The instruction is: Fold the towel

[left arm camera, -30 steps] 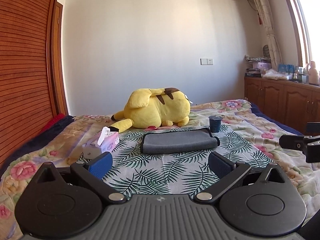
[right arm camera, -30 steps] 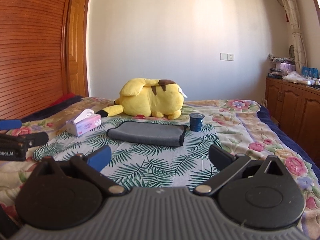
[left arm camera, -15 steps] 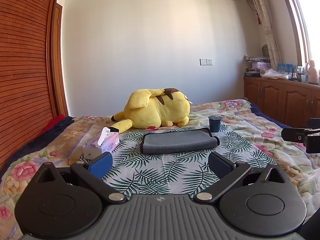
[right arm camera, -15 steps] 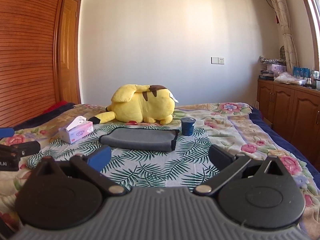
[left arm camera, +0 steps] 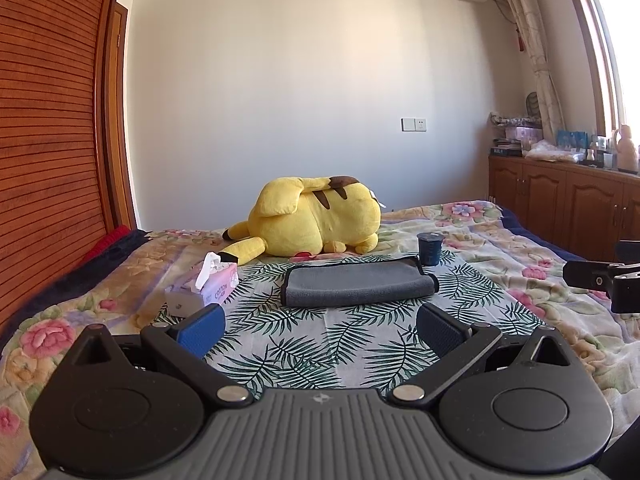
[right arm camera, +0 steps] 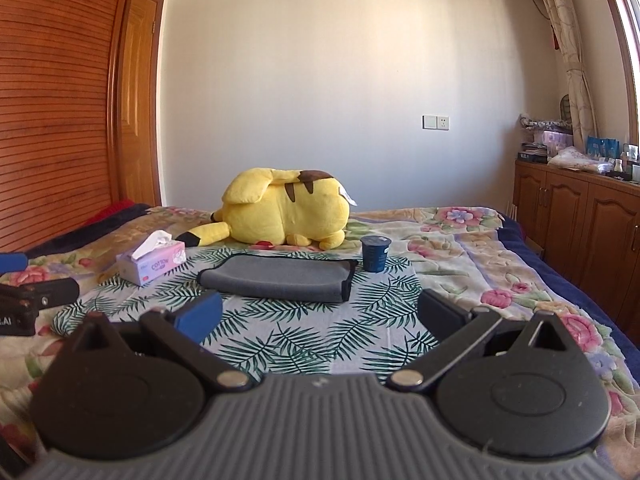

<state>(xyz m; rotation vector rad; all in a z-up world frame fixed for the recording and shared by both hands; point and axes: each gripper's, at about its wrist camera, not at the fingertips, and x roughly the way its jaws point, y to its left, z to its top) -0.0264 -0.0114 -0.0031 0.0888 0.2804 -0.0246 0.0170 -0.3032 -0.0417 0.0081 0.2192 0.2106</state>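
Grey towel point(left arm camera: 357, 283) folded on leaf-print cloth point(left arm camera: 320, 344) on bed; blue cup point(left arm camera: 429, 248) just beside its right end, tissue box point(left arm camera: 208, 286) left, yellow plush point(left arm camera: 316, 216) behind. Left gripper point(left arm camera: 318, 330) and right gripper point(right arm camera: 318, 314) spread wide, holding nothing, short of towel.

bed point(left arm camera: 472, 216) | cloth point(left arm camera: 328, 336) on it | on cloth: towel point(left arm camera: 356, 284); tissue box point(left arm camera: 206, 286) left of towel; cup point(left arm camera: 429, 248) right; plush point(left arm camera: 316, 216) behind

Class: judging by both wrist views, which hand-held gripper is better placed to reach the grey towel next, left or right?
Left, narrowly. The towel lies centred ahead of the open left hand-held gripper; for the open right hand-held gripper it sits slightly left. Neither touches it.
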